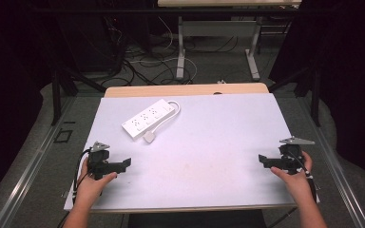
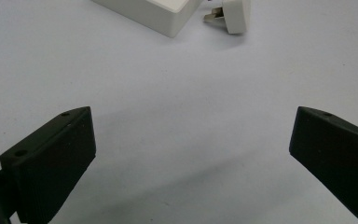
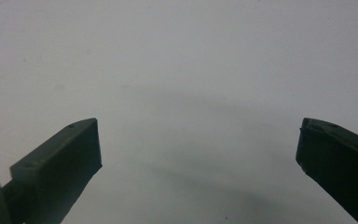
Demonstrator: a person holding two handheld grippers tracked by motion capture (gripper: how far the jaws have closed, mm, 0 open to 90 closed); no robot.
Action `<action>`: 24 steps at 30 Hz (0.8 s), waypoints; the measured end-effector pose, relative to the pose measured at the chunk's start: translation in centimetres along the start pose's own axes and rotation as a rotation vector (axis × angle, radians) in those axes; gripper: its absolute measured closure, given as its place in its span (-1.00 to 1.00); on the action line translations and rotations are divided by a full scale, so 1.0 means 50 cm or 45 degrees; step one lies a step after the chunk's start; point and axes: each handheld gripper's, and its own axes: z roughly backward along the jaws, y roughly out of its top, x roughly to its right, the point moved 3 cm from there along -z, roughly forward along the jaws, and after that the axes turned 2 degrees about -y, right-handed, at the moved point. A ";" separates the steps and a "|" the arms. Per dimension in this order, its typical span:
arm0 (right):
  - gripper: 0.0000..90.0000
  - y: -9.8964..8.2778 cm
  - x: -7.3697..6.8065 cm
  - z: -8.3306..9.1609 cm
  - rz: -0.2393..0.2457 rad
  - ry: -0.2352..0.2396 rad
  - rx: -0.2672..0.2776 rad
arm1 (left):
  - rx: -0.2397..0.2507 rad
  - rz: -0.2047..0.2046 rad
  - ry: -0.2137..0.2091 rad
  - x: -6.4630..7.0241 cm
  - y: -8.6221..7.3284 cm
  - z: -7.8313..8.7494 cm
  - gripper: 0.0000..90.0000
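Observation:
A white power strip point(image 1: 148, 118) lies on the pale table point(image 1: 209, 142) toward the back left, its white cable looping round to a white plug point(image 1: 150, 137) beside its near end. My left gripper point(image 1: 123, 164) rests near the front left, held by a hand, jaws wide apart and empty. From the left gripper view the strip's corner point(image 2: 154, 16) and the plug point(image 2: 230, 16) sit ahead of the open left gripper point(image 2: 191, 135). My right gripper point(image 1: 262, 160) rests near the front right, also open and empty; in its own view the right gripper point(image 3: 198, 144) stands over bare table.
The table's wooden back edge point(image 1: 185, 89) shows beyond the mat. Behind it are table legs point(image 1: 180, 52) and tangled cables point(image 1: 142, 66) on the floor. Dark frames stand at both sides.

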 end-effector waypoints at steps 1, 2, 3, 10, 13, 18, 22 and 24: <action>-1.00 -0.002 0.000 0.004 0.006 -0.011 0.012 | -0.007 -0.006 0.001 0.003 0.000 0.001 -0.99; -1.00 -0.005 0.000 0.008 0.008 -0.017 0.015 | -0.014 -0.020 0.001 0.005 0.002 0.002 -0.99; -1.00 -0.010 -0.001 0.011 0.009 -0.025 0.012 | -0.009 -0.022 0.004 0.009 0.004 0.001 -0.99; -0.99 -0.028 -0.005 0.010 0.052 -0.050 -0.008 | 0.005 -0.016 -0.006 0.025 0.014 0.001 -0.99; -0.99 -0.029 -0.008 0.008 0.050 -0.039 -0.003 | -0.001 -0.040 0.004 0.029 0.016 -0.002 -0.99; -0.99 -0.029 -0.014 0.008 0.052 -0.039 0.009 | 0.002 -0.049 0.003 0.031 0.017 0.000 -0.98; -0.93 -0.028 -0.021 0.010 0.067 -0.041 0.009 | -0.019 -0.048 -0.001 0.033 0.017 0.004 -0.97; -0.93 -0.029 -0.027 0.011 0.077 -0.036 0.013 | -0.009 -0.038 0.000 0.035 0.020 0.006 -0.96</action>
